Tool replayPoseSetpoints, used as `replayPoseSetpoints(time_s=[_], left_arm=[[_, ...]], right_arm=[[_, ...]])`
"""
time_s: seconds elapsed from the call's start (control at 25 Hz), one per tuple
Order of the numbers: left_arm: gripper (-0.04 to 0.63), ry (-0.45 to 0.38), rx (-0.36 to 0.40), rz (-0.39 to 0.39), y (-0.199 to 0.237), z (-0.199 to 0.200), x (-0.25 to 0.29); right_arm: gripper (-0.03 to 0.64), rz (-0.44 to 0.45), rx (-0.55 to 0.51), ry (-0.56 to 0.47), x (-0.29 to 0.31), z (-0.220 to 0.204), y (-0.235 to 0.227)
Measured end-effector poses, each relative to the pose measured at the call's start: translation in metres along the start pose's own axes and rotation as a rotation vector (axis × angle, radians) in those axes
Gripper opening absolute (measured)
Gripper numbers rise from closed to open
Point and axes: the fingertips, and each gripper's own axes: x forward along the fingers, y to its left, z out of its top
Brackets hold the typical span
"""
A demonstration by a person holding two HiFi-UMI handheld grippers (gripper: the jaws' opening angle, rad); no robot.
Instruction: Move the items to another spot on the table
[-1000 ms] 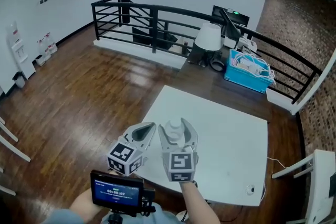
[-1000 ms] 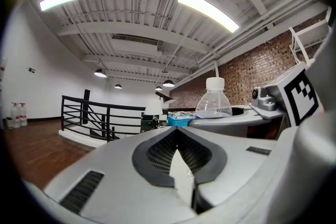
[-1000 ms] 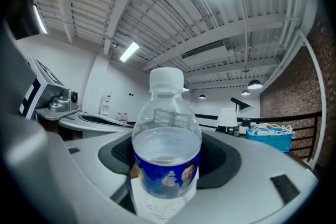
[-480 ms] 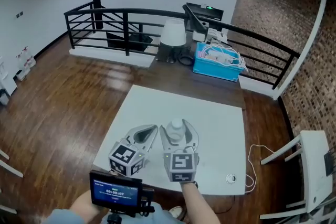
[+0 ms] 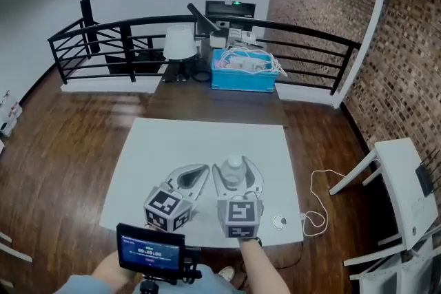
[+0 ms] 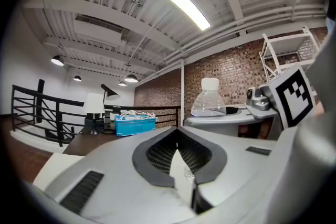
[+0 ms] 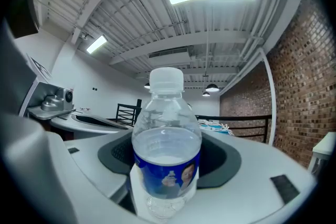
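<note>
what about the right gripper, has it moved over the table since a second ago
Yes. The right gripper, holding the bottle, shifted right along the table's near edge, toward the small white object.

The right gripper (image 5: 237,173) is holding a clear bottle (image 5: 235,165) upright between its jaws, over the near part of the white table (image 5: 207,141). The left gripper (image 5: 195,174) is hovering just beside it, with its jaws lying together. A small round white object (image 5: 279,222) is lying near the table's near right corner. A blue bin (image 5: 242,76) of cables is sitting on the dark desk (image 5: 207,98) beyond.
</note>
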Motion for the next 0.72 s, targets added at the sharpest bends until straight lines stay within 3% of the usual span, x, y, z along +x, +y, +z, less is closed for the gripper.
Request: replayPoseSetpoints(time_s=[0.72], left_arm=[[0.012, 0.021, -0.008, -0.186, -0.138, -0.013, 0.117]], right_arm=[[0.291, -0.188, 0.004, 0.028, -0.077, -0.048, -0.162]])
